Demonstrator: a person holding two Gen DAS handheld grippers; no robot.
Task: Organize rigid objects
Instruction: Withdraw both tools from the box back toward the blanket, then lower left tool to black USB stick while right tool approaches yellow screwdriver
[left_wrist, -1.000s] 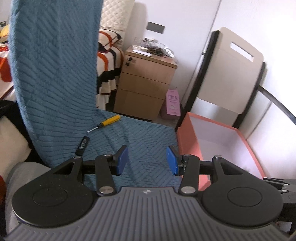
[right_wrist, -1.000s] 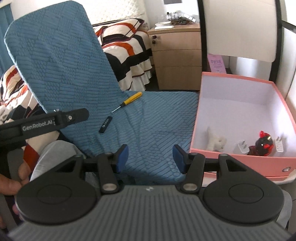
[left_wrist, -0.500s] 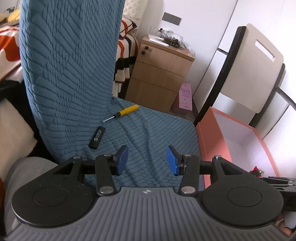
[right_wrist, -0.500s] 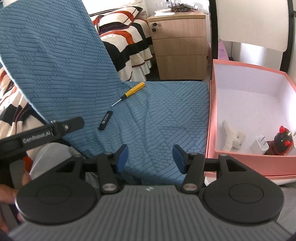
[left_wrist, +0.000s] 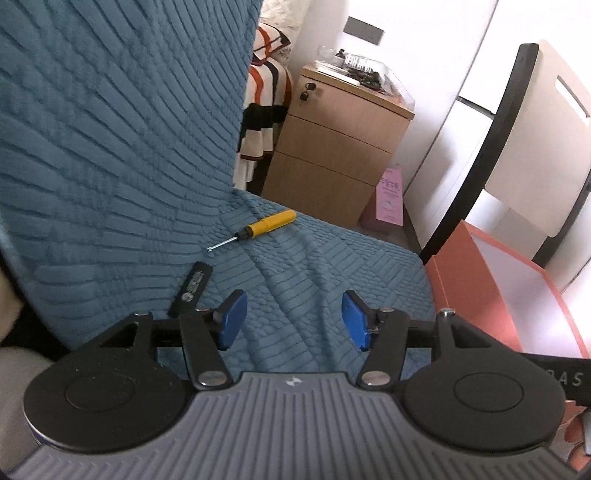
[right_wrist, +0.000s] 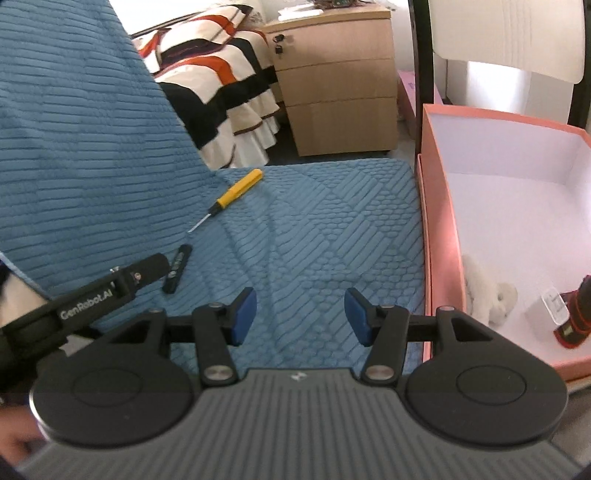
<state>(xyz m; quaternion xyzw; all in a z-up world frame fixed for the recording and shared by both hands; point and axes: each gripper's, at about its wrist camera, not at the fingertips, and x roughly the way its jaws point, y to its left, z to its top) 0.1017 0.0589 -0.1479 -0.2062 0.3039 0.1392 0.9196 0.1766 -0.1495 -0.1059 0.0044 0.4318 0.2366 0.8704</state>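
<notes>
Left gripper (left_wrist: 291, 319) hovers over the blue textured seat cover (left_wrist: 314, 266), fingers spread wide, nothing between them. Right gripper (right_wrist: 300, 315) likewise, fingers apart and empty. Black stick-shaped device (left_wrist: 191, 283) lies on the cover just ahead of the left gripper's left finger. Farther back, yellow-handled screwdriver (left_wrist: 258, 228) lies on the cover near the backrest fold. Pink box (right_wrist: 439, 236) sits beside the cover on the right, holding a white plush toy (right_wrist: 491, 295), a white charger (right_wrist: 550, 308) and a red-black figure (right_wrist: 578, 314). Wooden drawer unit (right_wrist: 340, 85) stands behind.
</notes>
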